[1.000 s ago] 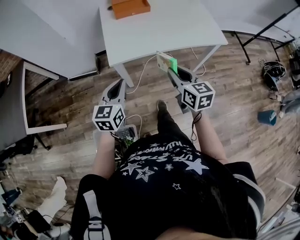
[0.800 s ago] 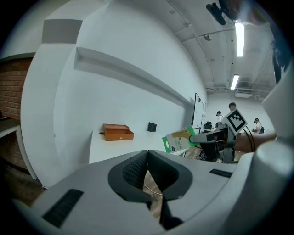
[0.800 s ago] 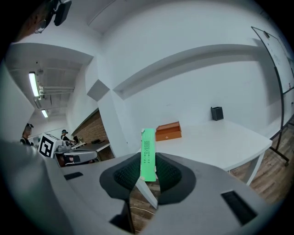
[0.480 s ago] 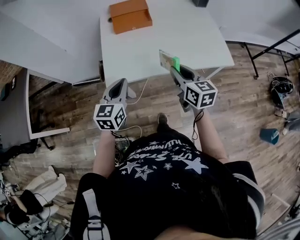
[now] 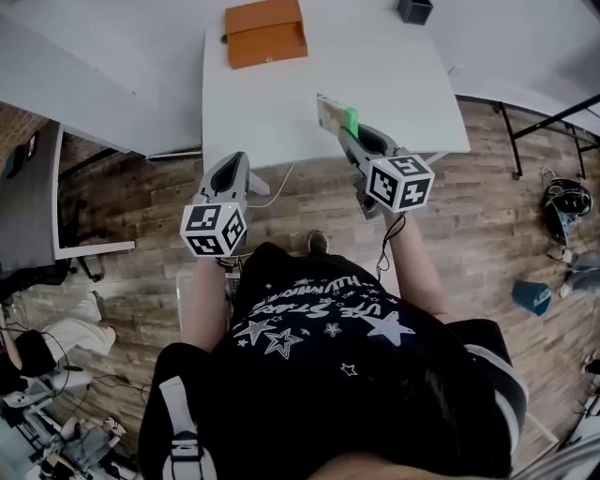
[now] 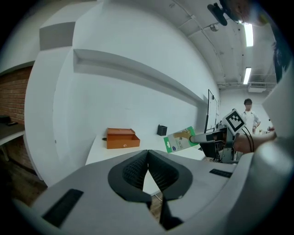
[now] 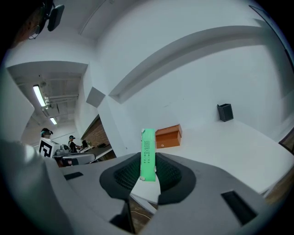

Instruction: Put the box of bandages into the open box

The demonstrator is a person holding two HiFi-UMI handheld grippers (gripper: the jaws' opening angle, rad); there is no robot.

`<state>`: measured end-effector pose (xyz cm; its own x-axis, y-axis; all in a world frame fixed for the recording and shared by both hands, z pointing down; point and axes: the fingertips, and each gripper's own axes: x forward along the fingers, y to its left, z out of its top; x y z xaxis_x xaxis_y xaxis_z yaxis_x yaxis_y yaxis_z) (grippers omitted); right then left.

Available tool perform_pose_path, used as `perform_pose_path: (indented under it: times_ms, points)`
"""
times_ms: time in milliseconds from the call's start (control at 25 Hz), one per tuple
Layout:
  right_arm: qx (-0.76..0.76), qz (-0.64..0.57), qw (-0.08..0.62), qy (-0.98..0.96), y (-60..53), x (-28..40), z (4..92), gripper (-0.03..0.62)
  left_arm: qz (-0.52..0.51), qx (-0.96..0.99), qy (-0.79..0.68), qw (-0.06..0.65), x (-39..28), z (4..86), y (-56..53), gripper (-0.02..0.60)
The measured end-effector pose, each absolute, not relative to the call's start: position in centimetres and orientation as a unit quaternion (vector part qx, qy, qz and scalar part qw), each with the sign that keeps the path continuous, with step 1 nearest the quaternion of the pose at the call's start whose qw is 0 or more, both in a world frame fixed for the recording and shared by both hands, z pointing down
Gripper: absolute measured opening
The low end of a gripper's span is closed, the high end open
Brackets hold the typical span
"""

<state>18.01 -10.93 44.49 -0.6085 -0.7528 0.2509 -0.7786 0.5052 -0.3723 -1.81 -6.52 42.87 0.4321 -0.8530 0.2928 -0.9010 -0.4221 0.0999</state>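
My right gripper is shut on the green and tan box of bandages, held upright over the near edge of the white table. In the right gripper view the green edge of the box of bandages stands between the pads. The orange open box sits at the far side of the table, also seen as the orange box and the orange box. My left gripper hangs short of the table over the floor. Its jaws meet, with nothing between them.
A small dark cup stands at the table's far right. A grey desk is at the left. Cables and a foot lie on the wooden floor below me. Gear and bags sit on the floor at right.
Both grippers have moved forward toward the white table. The box of bandages now hangs over the table's near edge instead of over the floor. The grip has not changed.
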Motion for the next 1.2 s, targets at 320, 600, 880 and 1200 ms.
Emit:
perform_pose_path:
  times_ms: [320, 600, 880, 1200]
  points:
    - [0.421, 0.238, 0.027, -0.875, -12.6, 16.4, 44.4, 0.107, 0.104, 0.821, -0.547, 0.127, -4.1, 42.9, -7.5, 0.020]
    - [0.437, 0.240, 0.032, -0.866, -13.8, 17.4, 44.7, 0.107, 0.097, 0.824, -0.544, 0.127, -4.4, 42.9, -9.9, 0.020]
    - [0.445, 0.241, 0.041, -0.862, -18.3, 16.8, 45.1, 0.107, 0.092, 0.828, -0.536, 0.136, -5.1, 43.6, -14.7, 0.020]
    - [0.444, 0.244, 0.059, -0.860, -27.0, 12.4, 45.7, 0.107, 0.078, 0.826, -0.538, 0.145, -9.4, 44.0, -23.3, 0.020]
